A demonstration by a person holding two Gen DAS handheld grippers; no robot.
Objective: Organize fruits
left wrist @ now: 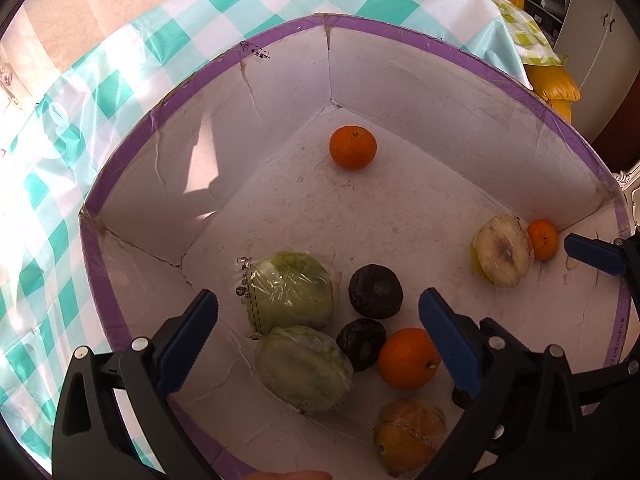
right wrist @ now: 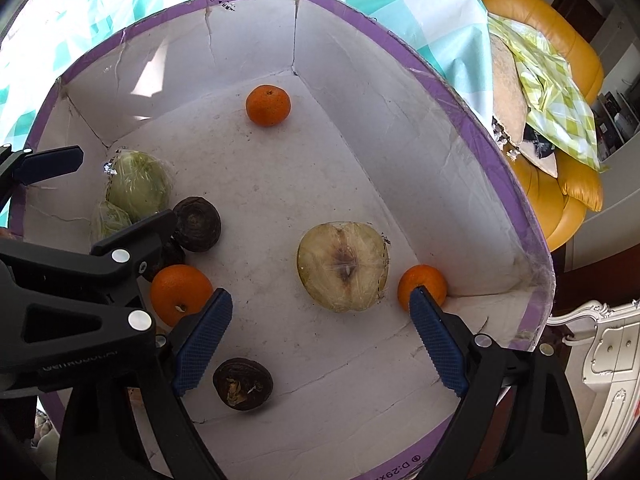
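Observation:
A white box with a purple rim (left wrist: 168, 108) (right wrist: 472, 120) holds the fruit. My left gripper (left wrist: 318, 308) is open and empty above two wrapped green cabbages (left wrist: 292, 290) (left wrist: 304, 368), two dark fruits (left wrist: 375, 291) (left wrist: 361, 343) and an orange (left wrist: 407, 358). A wrapped yellow-orange fruit (left wrist: 410, 436) lies below them. My right gripper (right wrist: 320, 304) is open and empty above a wrapped cut half fruit (right wrist: 343, 266), with a small orange (right wrist: 424, 280) at its right finger and a dark fruit (right wrist: 243, 384) near its left finger. Another orange (right wrist: 268, 105) (left wrist: 353, 147) sits at the far corner.
The box stands on a teal-and-white checked tablecloth (left wrist: 72, 148). A yellow sofa (right wrist: 560, 92) with a green checked cloth lies to the right. White furniture (right wrist: 604, 356) stands at the lower right. My right gripper's finger (left wrist: 594, 254) shows in the left wrist view.

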